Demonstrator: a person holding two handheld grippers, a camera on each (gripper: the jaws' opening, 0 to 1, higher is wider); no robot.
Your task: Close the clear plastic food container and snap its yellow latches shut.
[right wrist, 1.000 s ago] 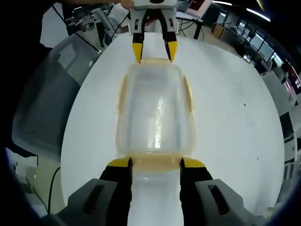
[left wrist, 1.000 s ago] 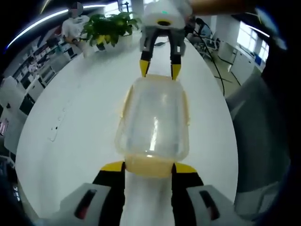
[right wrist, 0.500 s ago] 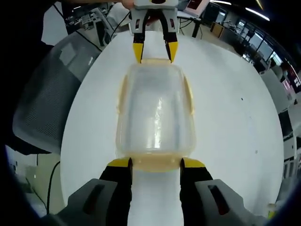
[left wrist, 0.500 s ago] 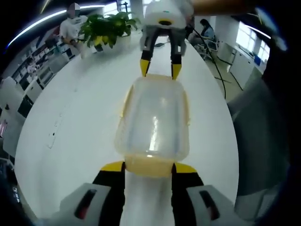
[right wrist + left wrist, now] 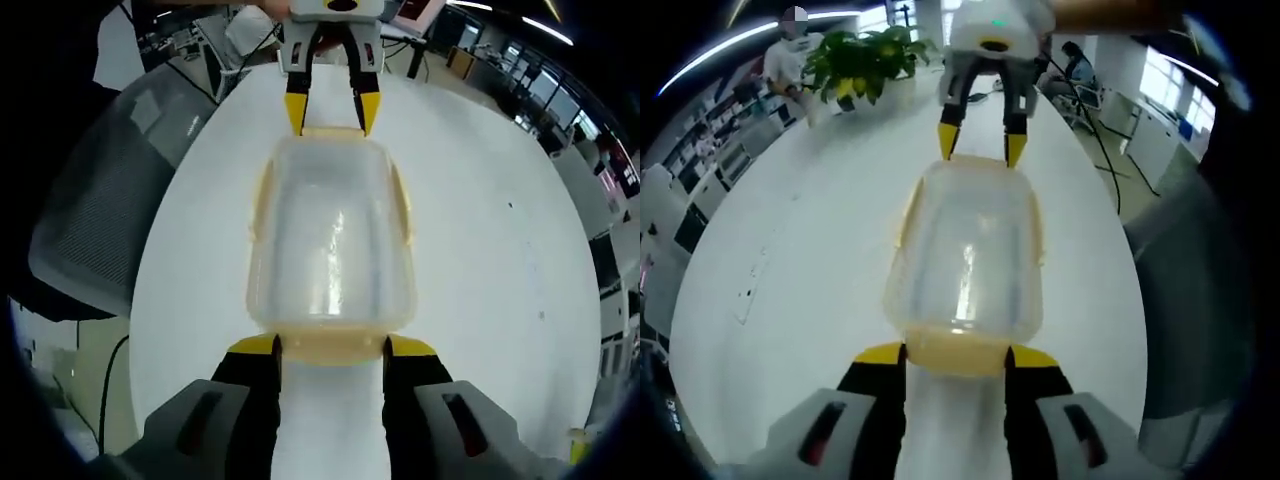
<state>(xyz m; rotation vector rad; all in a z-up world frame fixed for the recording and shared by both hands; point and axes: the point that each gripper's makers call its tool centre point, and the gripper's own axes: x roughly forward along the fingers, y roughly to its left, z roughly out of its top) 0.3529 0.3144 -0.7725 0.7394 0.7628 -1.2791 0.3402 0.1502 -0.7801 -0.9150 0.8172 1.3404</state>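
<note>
The clear plastic container [image 5: 968,255] [image 5: 332,245] lies lengthwise between my two grippers, lid on, over the white table [image 5: 800,240]. Pale yellow latches run along both long sides. My left gripper [image 5: 958,355] has its jaws wide apart, with the near yellow end latch [image 5: 958,350] filling the gap between them. It appears again at the top of the right gripper view [image 5: 330,112], on the far end. My right gripper [image 5: 330,348] grips the opposite yellow end latch [image 5: 330,345] the same way and is seen at the far end in the left gripper view [image 5: 980,145].
A potted green plant [image 5: 855,60] stands at the table's far end, with a seated person behind it. A grey mesh chair back [image 5: 95,220] is beside the table edge. Desks and office gear fill the background.
The table and background have slid a little in both views while the container stays fixed between the jaws. Both grips are unchanged.
</note>
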